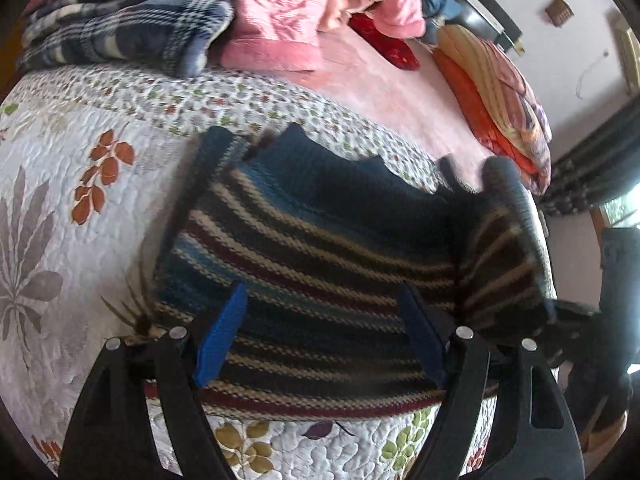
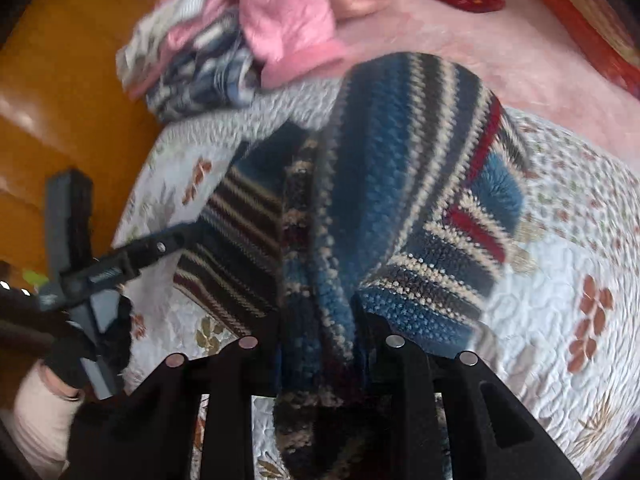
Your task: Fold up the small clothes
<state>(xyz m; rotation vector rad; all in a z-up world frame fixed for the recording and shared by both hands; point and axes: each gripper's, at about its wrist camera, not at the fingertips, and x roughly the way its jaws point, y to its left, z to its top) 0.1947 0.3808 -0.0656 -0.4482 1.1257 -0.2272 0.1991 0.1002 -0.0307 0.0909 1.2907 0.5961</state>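
A striped knit sweater (image 1: 312, 240) in blue, cream, maroon and black lies on the quilted floral bedcover (image 1: 72, 168). My left gripper (image 1: 322, 286) hovers open over its lower part, blue fingers (image 1: 220, 336) spread wide with nothing between them. The sweater's right side (image 1: 500, 248) is raised and folded inward. In the right wrist view a bunched fold of the sweater (image 2: 384, 168) runs down between the jaws of my right gripper (image 2: 320, 320), which is shut on it; its fingertips are hidden by the fabric.
A pile of clothes sits at the back: a blue plaid garment (image 1: 120, 28) and a pink one (image 1: 280, 12). A folded orange striped blanket (image 1: 492, 92) lies on the pink sheet (image 1: 380, 92). A gloved hand (image 2: 68, 356) holds the other tool beside an orange wooden board (image 2: 72, 80).
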